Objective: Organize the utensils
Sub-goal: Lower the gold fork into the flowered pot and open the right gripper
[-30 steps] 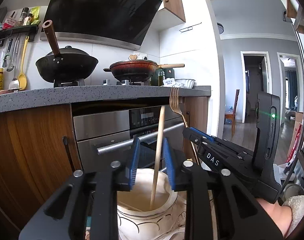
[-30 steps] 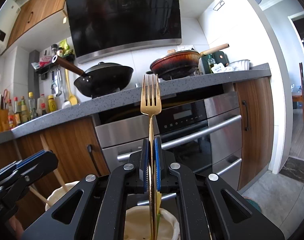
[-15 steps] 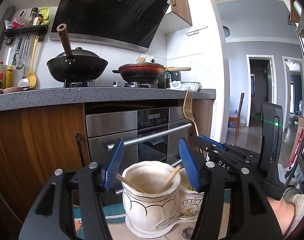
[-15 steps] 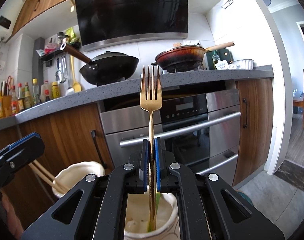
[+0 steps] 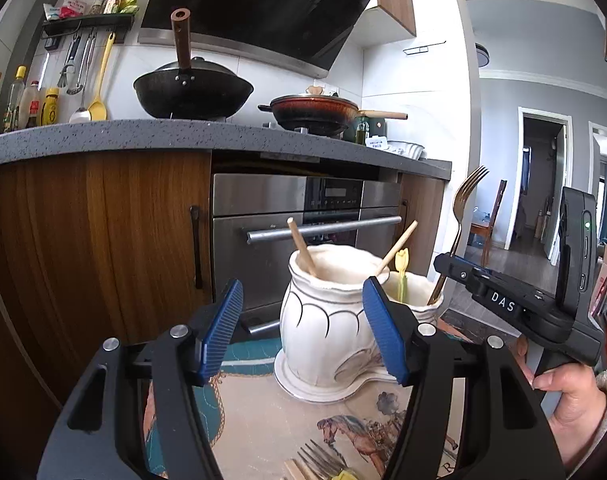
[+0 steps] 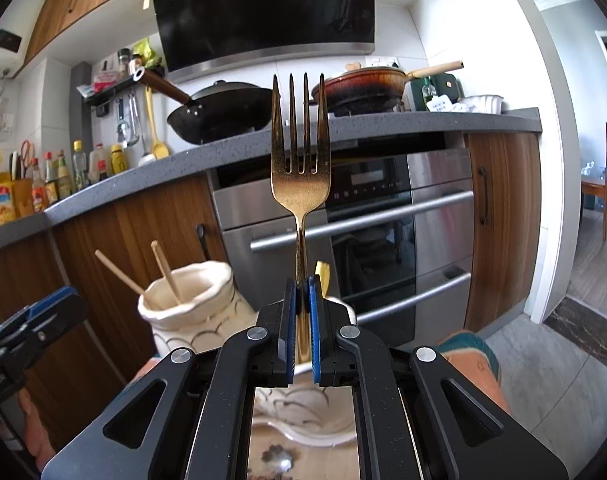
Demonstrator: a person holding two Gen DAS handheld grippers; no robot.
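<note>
A white two-pot ceramic holder (image 5: 323,320) stands on a patterned mat. Its left pot holds two wooden chopsticks (image 5: 301,246); its right pot (image 5: 417,292) holds a yellow utensil (image 5: 401,276). My left gripper (image 5: 303,324) is open and empty, just in front of the left pot. My right gripper (image 6: 302,316) is shut on a gold fork (image 6: 300,168), held upright, tines up, with its handle end in the right pot. The fork (image 5: 461,216) and right gripper (image 5: 503,304) also show in the left wrist view. The left pot (image 6: 191,304) shows in the right wrist view.
More forks and utensils (image 5: 319,466) lie on the mat (image 5: 255,408) near me. Behind stands a kitchen counter (image 5: 103,136) with a black wok (image 5: 191,92), a red pan (image 5: 315,110), an oven (image 5: 303,216) and wooden cabinets (image 5: 95,240).
My left gripper let go of the chopstick, opened wide and pulled back from the left pot. My right gripper lowered the fork's handle into the right pot, still shut on it.
</note>
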